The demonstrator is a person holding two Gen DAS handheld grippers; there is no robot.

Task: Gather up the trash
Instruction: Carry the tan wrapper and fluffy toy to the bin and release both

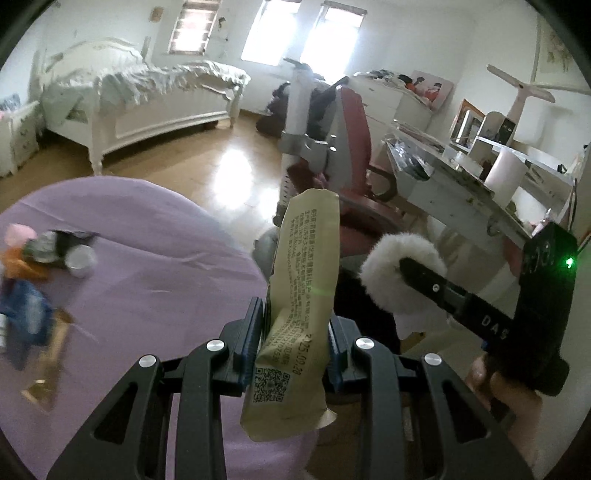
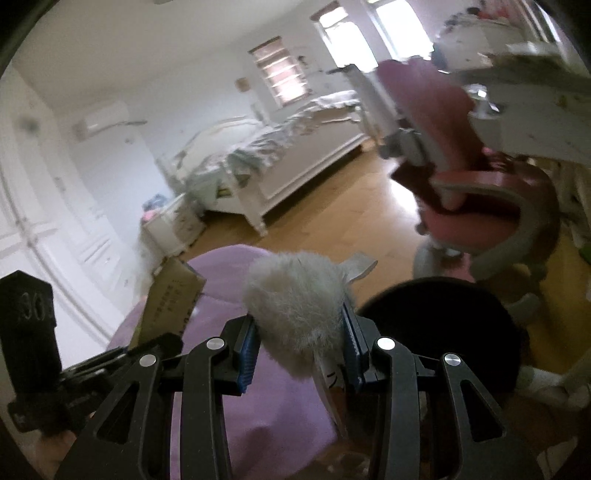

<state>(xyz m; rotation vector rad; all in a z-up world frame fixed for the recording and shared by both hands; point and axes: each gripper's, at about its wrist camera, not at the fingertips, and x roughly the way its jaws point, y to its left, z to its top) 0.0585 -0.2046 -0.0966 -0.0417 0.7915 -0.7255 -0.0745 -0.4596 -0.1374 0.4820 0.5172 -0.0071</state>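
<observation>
Beside purple table (image 1: 155, 266), wooden floor (image 1: 229, 173).

From my seat both feeds are daylit: the windows (image 1: 303, 33) at twelve o'clock in the left wrist view are blown out white, and they throw a hard glare patch on the wood floor (image 1: 236, 177) just below, while the windows (image 2: 354, 37) at one o'clock in the right wrist view wash out the same way. The left view is fairly sharp at centre, where I can read print on the tan wrapper (image 1: 299, 295), but the clutter (image 1: 37, 266) at nine o'clock is smeared. The right view is softer all over, the pink chair (image 2: 461, 177) and desk (image 2: 524, 110) at two o'clock streaked with motion blur, and both pictures bend strongly and darken to black at the corners.
</observation>
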